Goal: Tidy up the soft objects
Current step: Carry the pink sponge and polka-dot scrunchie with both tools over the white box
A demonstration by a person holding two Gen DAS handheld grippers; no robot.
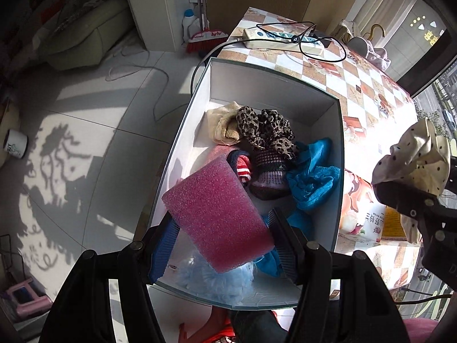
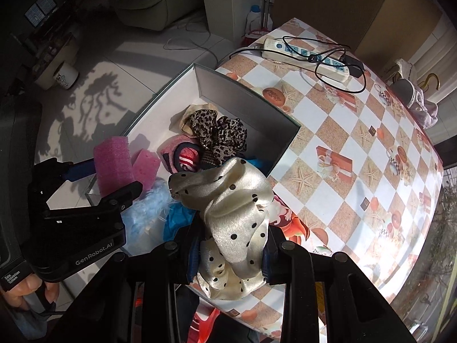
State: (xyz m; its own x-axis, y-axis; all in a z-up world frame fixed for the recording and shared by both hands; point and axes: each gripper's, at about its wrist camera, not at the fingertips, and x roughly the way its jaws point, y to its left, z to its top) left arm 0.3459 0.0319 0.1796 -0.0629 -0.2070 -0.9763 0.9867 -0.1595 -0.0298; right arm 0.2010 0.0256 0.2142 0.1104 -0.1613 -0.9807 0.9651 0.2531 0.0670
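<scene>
Checkered tabletop [image 2: 328, 120] carries one white box [image 1: 322, 105]. My left tongs [image 1: 225, 243] clamp one pink sponge [image 1: 217, 217] above its near end, long axis slanting away leftward. My right tongs [image 2: 231, 254] grip one cream polka-dot scrunchie [image 2: 237, 217]. Farther in lies one leopard scrunchie [image 1: 265, 128].

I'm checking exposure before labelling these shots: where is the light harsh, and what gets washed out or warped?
Left wrist view: hard sun throws sharp plant shadows on the floor; tablecloth glares near the window; box walls bow from fisheye. Right wrist view: dotted scarf shines in the right tongs; the tablecloth's near right edge bleaches out; the sofa sinks into dark.
</scene>
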